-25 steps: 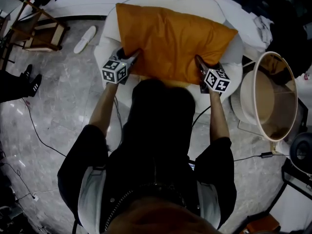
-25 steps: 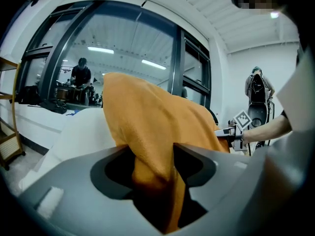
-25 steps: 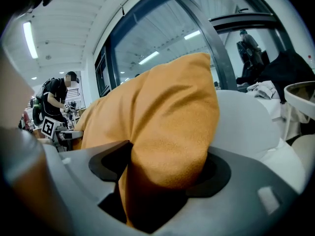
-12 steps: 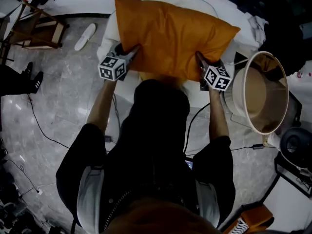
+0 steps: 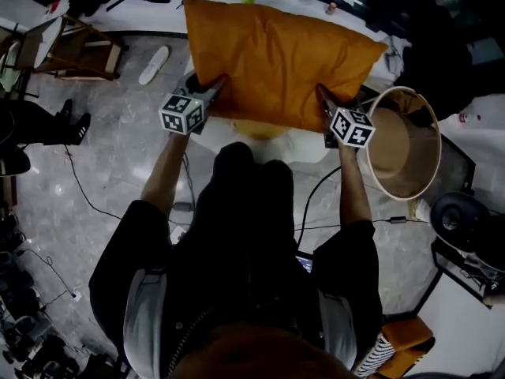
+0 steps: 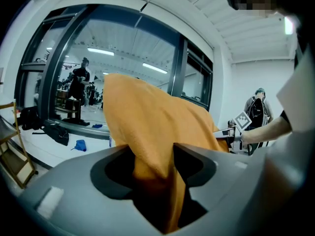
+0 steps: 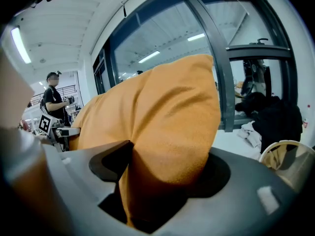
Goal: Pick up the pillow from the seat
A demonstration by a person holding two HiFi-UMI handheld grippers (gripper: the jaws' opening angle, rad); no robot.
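Note:
The orange pillow (image 5: 276, 61) hangs in the air in front of me, held level by its two near corners. My left gripper (image 5: 218, 85) is shut on its near left corner, and the orange cloth (image 6: 147, 132) bunches between the jaws. My right gripper (image 5: 322, 95) is shut on the near right corner, where a thick fold of pillow (image 7: 167, 132) fills the gap. The white seat (image 5: 304, 144) shows only as a sliver under the pillow's near edge, well below it.
A round beige basket (image 5: 402, 144) stands at the right of the seat. A wooden folding chair (image 5: 75, 50) is at the far left, a white slipper (image 5: 152, 65) lies on the marble floor, and cables trail across it. A white ledge (image 5: 158, 14) with bottles runs along the back.
Both grippers have risen together with the pillow. The seat, which showed around the pillow a second ago, is now almost wholly hidden beneath it, and the floor looks farther away.

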